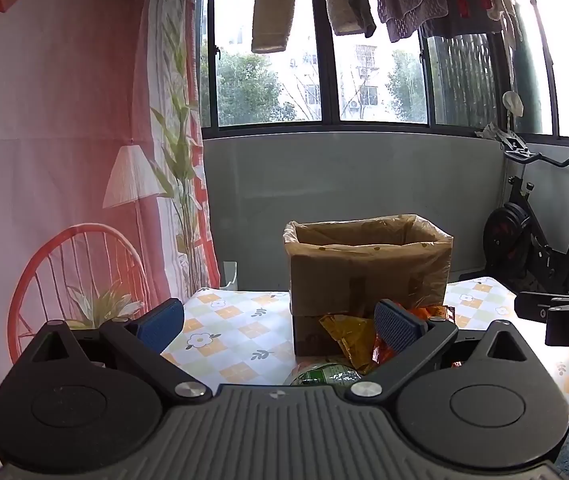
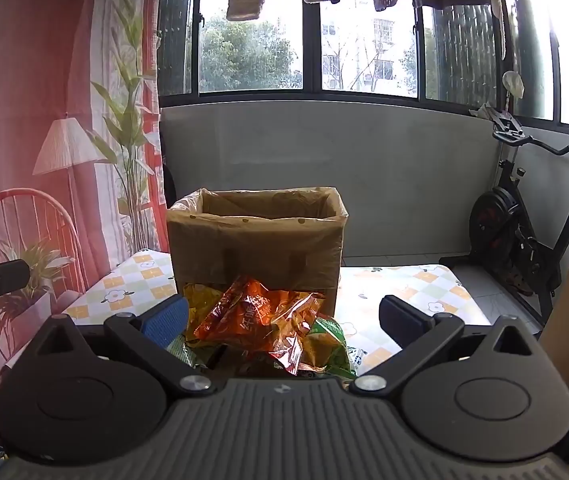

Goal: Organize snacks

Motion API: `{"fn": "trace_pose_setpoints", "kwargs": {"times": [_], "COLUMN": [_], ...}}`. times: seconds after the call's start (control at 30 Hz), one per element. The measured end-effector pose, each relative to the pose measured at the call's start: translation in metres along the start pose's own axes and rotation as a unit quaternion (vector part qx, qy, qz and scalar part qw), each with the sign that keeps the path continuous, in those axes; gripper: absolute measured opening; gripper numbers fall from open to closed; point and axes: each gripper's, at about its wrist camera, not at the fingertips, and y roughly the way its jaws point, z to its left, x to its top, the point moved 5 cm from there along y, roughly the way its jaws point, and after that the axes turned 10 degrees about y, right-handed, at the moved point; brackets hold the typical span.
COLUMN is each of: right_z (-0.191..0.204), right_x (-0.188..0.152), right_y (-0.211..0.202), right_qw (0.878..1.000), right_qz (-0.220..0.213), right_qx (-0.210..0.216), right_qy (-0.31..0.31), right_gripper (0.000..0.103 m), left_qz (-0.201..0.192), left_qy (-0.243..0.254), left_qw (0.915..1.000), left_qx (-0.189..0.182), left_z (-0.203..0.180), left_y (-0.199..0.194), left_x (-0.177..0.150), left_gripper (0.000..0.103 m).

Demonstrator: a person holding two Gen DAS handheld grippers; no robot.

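A cardboard box (image 1: 368, 276) lined with a clear bag stands open on the table; it also shows in the right wrist view (image 2: 256, 248). A pile of snack packets lies in front of it: an orange packet (image 2: 260, 316), yellow packets (image 1: 344, 332) and green packets (image 2: 328, 340). My left gripper (image 1: 280, 326) is open and empty, to the left of the pile. My right gripper (image 2: 284, 322) is open, its fingers either side of the pile and just short of it. A green packet (image 1: 324, 374) lies just below the left gripper.
The table (image 1: 236, 332) has a checked floral cloth. An exercise bike (image 2: 524, 232) stands at the right by the window wall. A printed curtain (image 1: 64, 160) hangs at the left. The other gripper shows at the right edge in the left wrist view (image 1: 564, 312).
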Motion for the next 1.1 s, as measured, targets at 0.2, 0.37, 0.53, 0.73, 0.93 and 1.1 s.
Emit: {"fn": "trace_pose_setpoints", "kwargs": {"times": [0.2,0.37,0.53,0.73,0.93,1.1], "right_z": [0.001,-0.0004,-0.0006,-0.0002,-0.0042,-0.0039], "right_x": [0.0,0.0018,0.0009,0.0001,0.0018,-0.0006], "right_y": [-0.0002,-0.0039,-0.0031,-0.0023,-0.0057,0.0], "right_qw": [1.0,1.0,1.0,1.0,1.0,1.0], "right_qz": [-0.001,0.0,0.0,0.0,-0.001,0.001], "right_qx": [0.001,0.0,0.0,0.001,0.001,0.0], "right_qy": [-0.002,-0.001,0.0,0.001,0.002,0.005], "right_gripper": [0.103,0.103,0.103,0.103,0.103,0.103], "left_qz": [0.001,0.001,0.001,0.001,0.001,0.001], "left_qy": [0.0,0.001,0.001,0.001,0.001,0.001], "left_qw": [1.0,1.0,1.0,1.0,1.0,1.0], "left_qx": [-0.002,-0.003,-0.003,-0.003,-0.002,-0.002], "left_z": [0.0006,0.0011,0.0009,0.0008,0.0011,0.0013], "left_y": [0.0012,0.0017,0.0017,0.0017,0.0018,0.0019], "left_x": [-0.0006,-0.0014,-0.0015,-0.0017,-0.0021,-0.0022], "left_gripper": [0.102,0.102,0.102,0.102,0.102,0.102]}}
